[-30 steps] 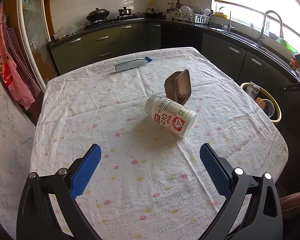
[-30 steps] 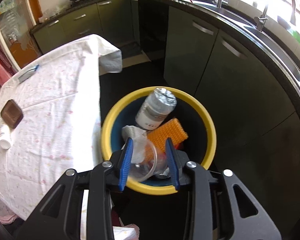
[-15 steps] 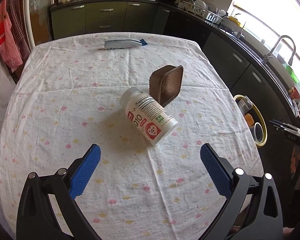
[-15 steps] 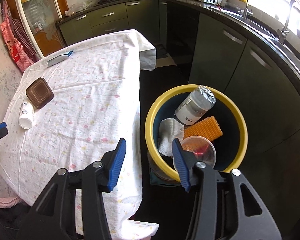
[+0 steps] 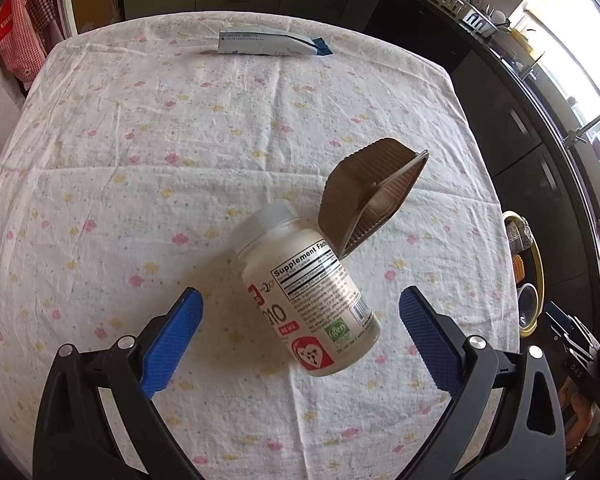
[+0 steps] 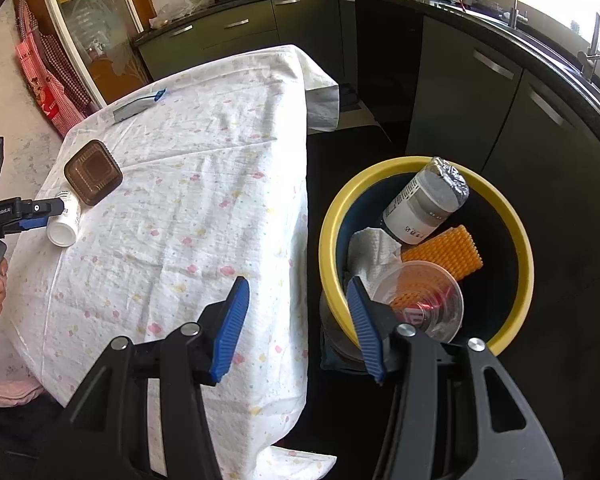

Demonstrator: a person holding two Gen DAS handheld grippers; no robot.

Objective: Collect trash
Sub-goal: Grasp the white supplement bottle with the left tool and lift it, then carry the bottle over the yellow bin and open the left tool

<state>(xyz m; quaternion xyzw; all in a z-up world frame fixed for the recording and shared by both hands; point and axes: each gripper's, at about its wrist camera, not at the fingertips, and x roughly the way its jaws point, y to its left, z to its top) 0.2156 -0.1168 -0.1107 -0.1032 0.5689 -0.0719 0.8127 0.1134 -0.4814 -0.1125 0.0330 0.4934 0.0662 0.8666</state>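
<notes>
The left claw (image 5: 298, 310) hangs spread wide around the bottle (image 5: 306, 294), lying low-centre on the desk (image 5: 100, 152), nothing pinched. The brown tray (image 5: 366, 196) leans on the bottle — lifting it may topple the tray, and the round body could roll. The right claw (image 6: 298, 322) is spread, empty, beside the bin (image 6: 516, 248). Left out: one bottle, one tray, one tube (image 5: 270, 44) at top.

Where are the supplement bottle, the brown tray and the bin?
supplement bottle (image 5: 314, 300): left wrist view, on the printed label of its side.
brown tray (image 5: 354, 196): left wrist view, on its ribbed outer wall.
bin (image 6: 518, 236): right wrist view, on the yellow rim's right side.
</notes>
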